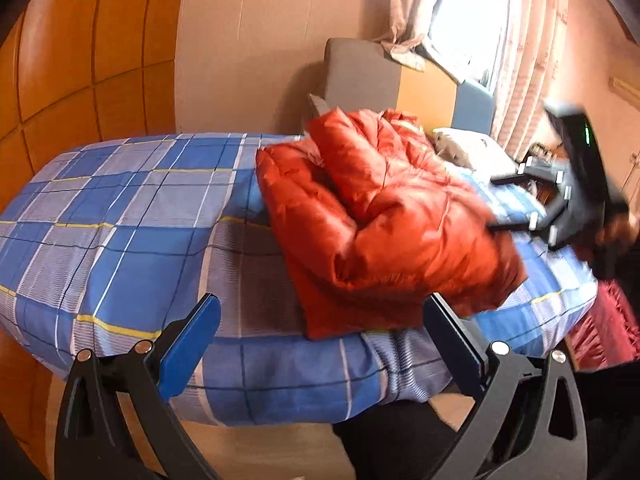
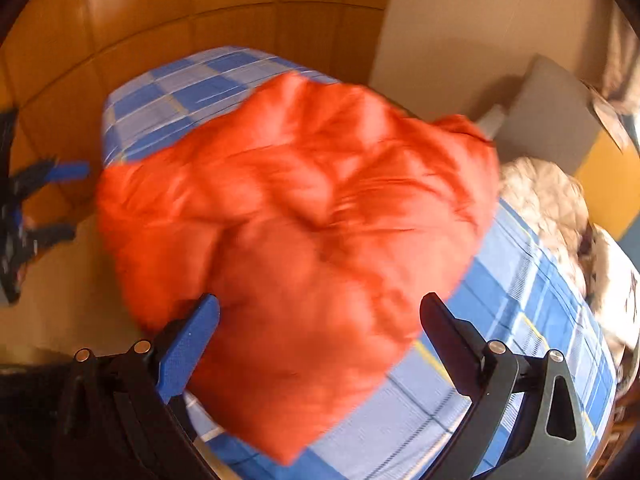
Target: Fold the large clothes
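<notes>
An orange puffer jacket (image 1: 384,216) lies bunched and partly folded on the bed's blue plaid sheet (image 1: 120,220), near the front edge. My left gripper (image 1: 324,318) is open, low in front of the bed, with its fingers just short of the jacket's near edge. My right gripper (image 1: 494,203) is open at the jacket's right side, fingertips at the fabric's edge. In the right wrist view the jacket (image 2: 304,220) is blurred and fills the middle, and the right gripper (image 2: 322,310) stands wide open over its near part. The left gripper (image 2: 68,200) shows at the far left, apart from the jacket.
A wooden wardrobe wall (image 1: 80,60) stands behind the bed's left end. A grey headboard (image 1: 360,72), a pale pillow (image 1: 468,148) and curtains (image 1: 528,60) lie at the far right. A red cloth (image 1: 600,328) hangs beside the bed's right edge.
</notes>
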A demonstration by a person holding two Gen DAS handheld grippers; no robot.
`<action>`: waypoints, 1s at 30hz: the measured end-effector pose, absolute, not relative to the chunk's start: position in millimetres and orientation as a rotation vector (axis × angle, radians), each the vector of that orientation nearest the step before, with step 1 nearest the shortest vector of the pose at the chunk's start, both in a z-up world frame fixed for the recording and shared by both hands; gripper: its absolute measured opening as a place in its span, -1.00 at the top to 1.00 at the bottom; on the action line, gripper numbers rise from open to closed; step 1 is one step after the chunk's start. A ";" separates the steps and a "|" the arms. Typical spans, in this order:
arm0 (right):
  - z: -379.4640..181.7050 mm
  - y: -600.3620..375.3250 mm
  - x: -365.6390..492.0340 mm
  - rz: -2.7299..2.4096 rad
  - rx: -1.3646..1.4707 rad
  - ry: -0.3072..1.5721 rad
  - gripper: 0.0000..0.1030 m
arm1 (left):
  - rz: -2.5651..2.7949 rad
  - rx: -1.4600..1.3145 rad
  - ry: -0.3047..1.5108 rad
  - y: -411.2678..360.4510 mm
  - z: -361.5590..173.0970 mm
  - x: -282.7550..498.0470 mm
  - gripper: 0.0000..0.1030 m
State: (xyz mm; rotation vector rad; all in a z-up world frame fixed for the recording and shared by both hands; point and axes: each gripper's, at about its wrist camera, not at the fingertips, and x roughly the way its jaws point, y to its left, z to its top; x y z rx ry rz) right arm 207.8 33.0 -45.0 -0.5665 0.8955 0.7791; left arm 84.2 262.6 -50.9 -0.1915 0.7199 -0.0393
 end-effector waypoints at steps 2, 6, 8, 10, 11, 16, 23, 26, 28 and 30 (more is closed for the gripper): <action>-53.3 37.5 200.5 0.781 -0.560 0.914 -0.94 | -0.052 -0.200 0.706 263.3 -44.5 88.0 -0.96; -59.8 33.6 191.9 0.738 -0.511 0.917 -0.94 | -0.091 -0.243 0.701 266.4 -33.6 108.5 -0.96; -55.0 26.5 188.2 0.728 -0.486 0.894 -0.94 | -0.109 -0.261 0.712 267.2 -30.1 124.9 -0.96; -49.9 7.9 191.4 0.728 -0.331 0.912 -0.94 | -0.123 -0.261 0.731 266.8 -29.9 141.7 -0.96; -49.4 -2.3 197.0 0.731 -0.243 0.936 -0.94 | -0.129 -0.260 0.744 265.9 -31.4 150.4 -0.96; -74.0 -57.5 227.0 0.664 0.167 1.045 -0.94 | -0.161 -0.187 0.799 254.8 -45.5 184.0 -0.96; -100.5 -68.5 253.8 0.684 0.333 1.099 -0.94 | -0.265 -0.088 0.819 251.0 -54.0 199.0 -0.96; -112.9 -63.4 263.7 0.702 0.335 1.134 -0.94 | -0.305 -0.042 0.844 252.4 -61.1 206.5 -0.97; -118.6 -60.2 269.5 0.714 0.335 1.148 -0.94 | -0.333 -0.018 0.863 253.4 -66.9 210.4 -0.97; -127.7 -57.5 276.1 0.735 0.355 1.177 -0.94 | -0.370 -0.041 0.892 259.4 -76.5 218.1 -0.97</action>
